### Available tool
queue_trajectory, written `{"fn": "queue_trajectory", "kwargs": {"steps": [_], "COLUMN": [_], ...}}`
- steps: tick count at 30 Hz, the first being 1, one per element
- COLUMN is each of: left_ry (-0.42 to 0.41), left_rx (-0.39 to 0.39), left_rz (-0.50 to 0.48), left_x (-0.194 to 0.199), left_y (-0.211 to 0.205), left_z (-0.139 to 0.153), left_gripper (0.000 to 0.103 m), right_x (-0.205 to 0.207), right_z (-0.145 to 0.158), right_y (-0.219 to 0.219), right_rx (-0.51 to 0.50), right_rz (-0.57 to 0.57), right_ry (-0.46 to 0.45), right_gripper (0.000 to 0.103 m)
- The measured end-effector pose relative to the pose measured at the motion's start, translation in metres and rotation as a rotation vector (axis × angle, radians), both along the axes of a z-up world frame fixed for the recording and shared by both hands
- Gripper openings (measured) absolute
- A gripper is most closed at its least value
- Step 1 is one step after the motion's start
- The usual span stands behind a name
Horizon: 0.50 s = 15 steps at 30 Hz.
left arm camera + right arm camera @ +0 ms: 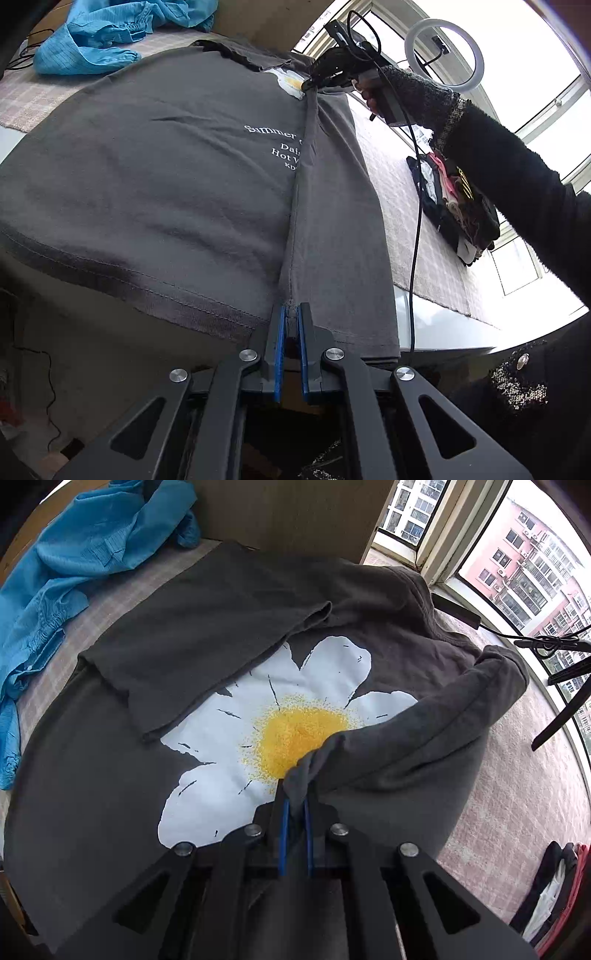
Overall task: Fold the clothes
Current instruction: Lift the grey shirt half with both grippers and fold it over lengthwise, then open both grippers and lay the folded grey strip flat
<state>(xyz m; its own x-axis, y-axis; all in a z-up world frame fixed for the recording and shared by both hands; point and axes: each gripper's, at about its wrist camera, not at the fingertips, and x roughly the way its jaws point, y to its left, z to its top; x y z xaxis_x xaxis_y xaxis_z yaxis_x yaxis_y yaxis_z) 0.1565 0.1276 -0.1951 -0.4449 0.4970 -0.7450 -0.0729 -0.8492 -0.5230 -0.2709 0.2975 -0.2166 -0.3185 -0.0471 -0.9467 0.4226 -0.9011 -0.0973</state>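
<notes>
A dark grey T-shirt [147, 184] with white lettering and a big white-and-yellow daisy print [280, 723] lies spread on the checked pink cloth. My left gripper [291, 314] is shut on the shirt's hem at the near edge, and a fold line runs from it up the shirt. In the left wrist view my right gripper [308, 84] pinches the far end of that fold beside the daisy. The right wrist view shows the right gripper [295, 797] shut on a bunched grey edge of the T-shirt [388, 768] lifted over the daisy. One sleeve lies folded inward over the print's upper left.
A crumpled blue garment [107, 33] lies at the far left, also the blue garment [74, 572] in the right wrist view. A stack of folded clothes [458, 206] sits at the right on the cloth. A ring light [443, 51], a cable [415, 221] and windows stand beyond.
</notes>
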Motion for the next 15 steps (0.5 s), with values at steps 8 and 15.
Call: {"fn": "queue_trajectory", "kwargs": {"steps": [8, 15], "left_ry": [-0.056, 0.022], "left_rx": [-0.062, -0.174], "left_rz": [0.007, -0.095], "left_x": [0.005, -0.043], "left_y": [-0.025, -0.005], "left_z": [0.022, 0.054], "left_gripper": [0.008, 0.009], "right_x": [0.016, -0.03], "right_z": [0.057, 0.068], "right_y": [0.039, 0.149], "right_rx": [-0.323, -0.353], "right_rz": [0.012, -0.275], "right_ry": [-0.06, 0.059], "right_gripper": [0.043, 0.014]}}
